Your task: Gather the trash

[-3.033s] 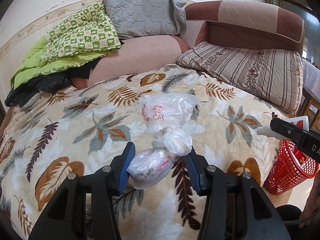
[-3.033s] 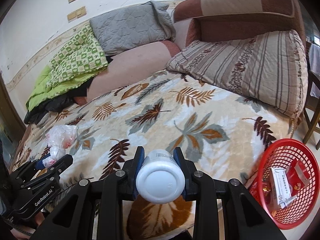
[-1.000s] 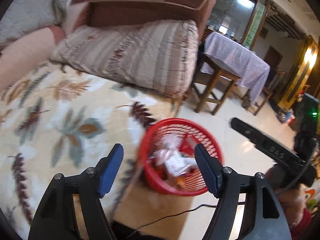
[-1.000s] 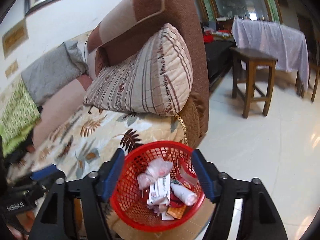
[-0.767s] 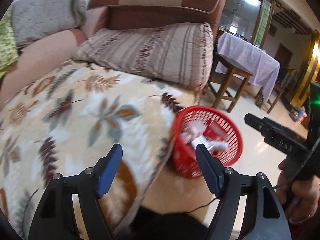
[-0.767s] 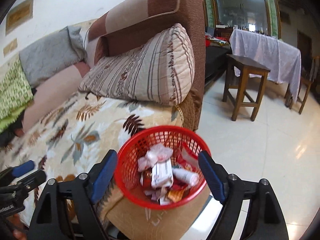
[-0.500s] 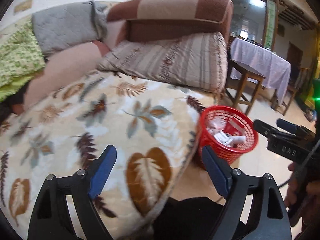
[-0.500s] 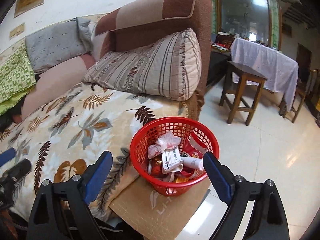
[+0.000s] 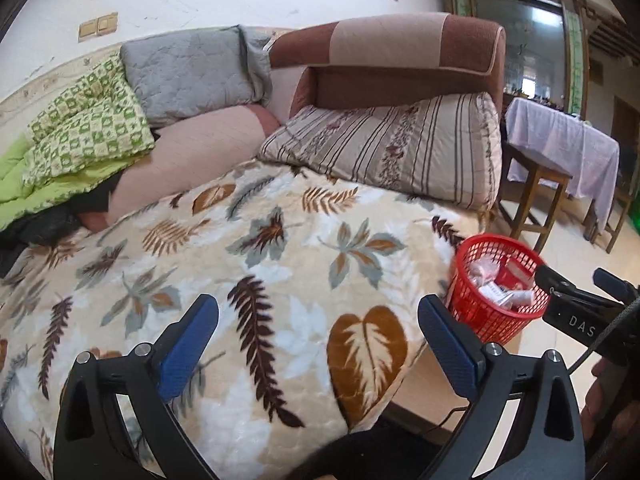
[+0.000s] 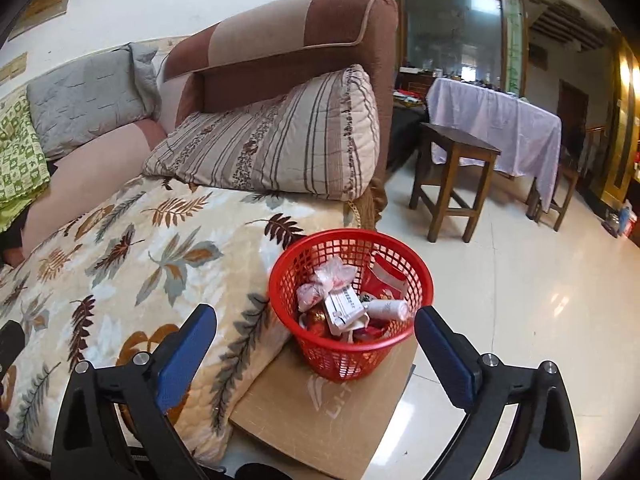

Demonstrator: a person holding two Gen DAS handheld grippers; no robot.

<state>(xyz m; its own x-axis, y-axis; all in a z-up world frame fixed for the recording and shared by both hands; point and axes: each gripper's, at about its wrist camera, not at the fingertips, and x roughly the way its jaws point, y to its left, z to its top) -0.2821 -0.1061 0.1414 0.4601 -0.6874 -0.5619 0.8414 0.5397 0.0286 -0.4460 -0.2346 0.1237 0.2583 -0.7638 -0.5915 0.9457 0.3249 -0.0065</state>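
right gripper (image 9: 576,300) body reads "das", jaws apart.

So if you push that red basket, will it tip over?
Probably it slides first: the basket sits on smooth cardboard. It looks light, thin plastic mesh holding only small trash. Its base is narrower than its rim, so a high push might tip it.

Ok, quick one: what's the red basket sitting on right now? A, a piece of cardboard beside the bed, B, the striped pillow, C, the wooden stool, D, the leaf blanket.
A: in the right wrist view the red basket stands on a flat piece of cardboard beside the bed's leaf blanket.
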